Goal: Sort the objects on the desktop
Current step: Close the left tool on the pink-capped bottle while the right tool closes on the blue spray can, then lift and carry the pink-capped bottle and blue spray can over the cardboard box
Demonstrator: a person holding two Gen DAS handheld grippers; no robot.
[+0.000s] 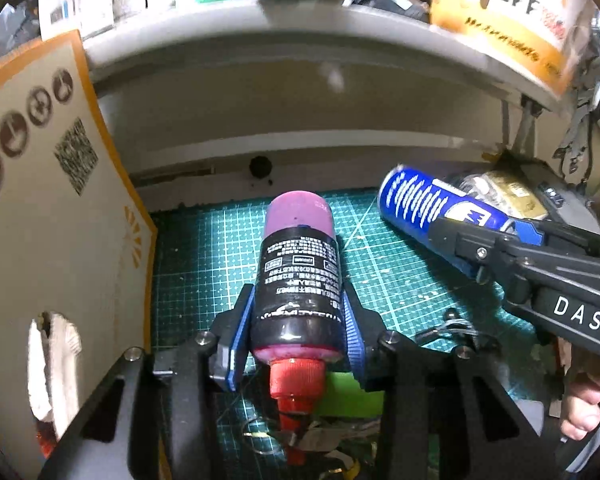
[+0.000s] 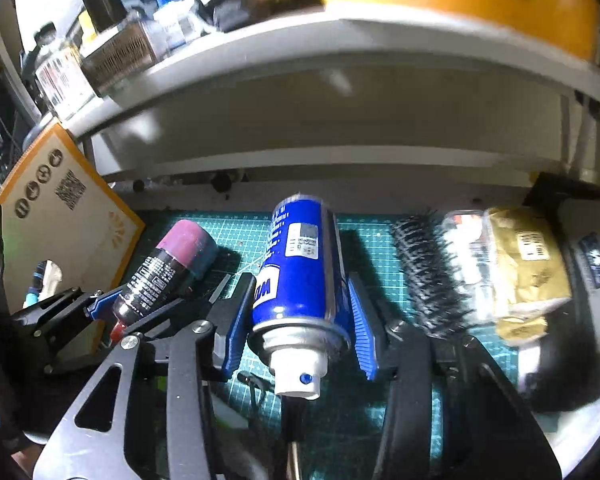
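A bottle (image 1: pixel 298 264) with a black label, pink contents and a red cap lies on the green cutting mat (image 1: pixel 384 280), cap towards me. My left gripper (image 1: pixel 296 296) is shut on it, a blue pad pressed to each side of the label. A blue spray can (image 2: pixel 300 248) with a white nozzle rests tilted on the mat, nozzle near me. My right gripper (image 2: pixel 300 284) is shut on its lower body. In the left wrist view the can (image 1: pixel 412 200) sits to the right with the right gripper (image 1: pixel 472 248) on it. In the right wrist view the bottle (image 2: pixel 156 276) lies to the left.
A cardboard box (image 1: pixel 40 200) stands against the mat's left side. A low white shelf (image 1: pixel 300 40) loaded with clutter overhangs the back. A black hairbrush (image 2: pixel 428 272) and a gold packet (image 2: pixel 520 264) lie right of the can. A green object (image 1: pixel 348 396) lies under the left gripper.
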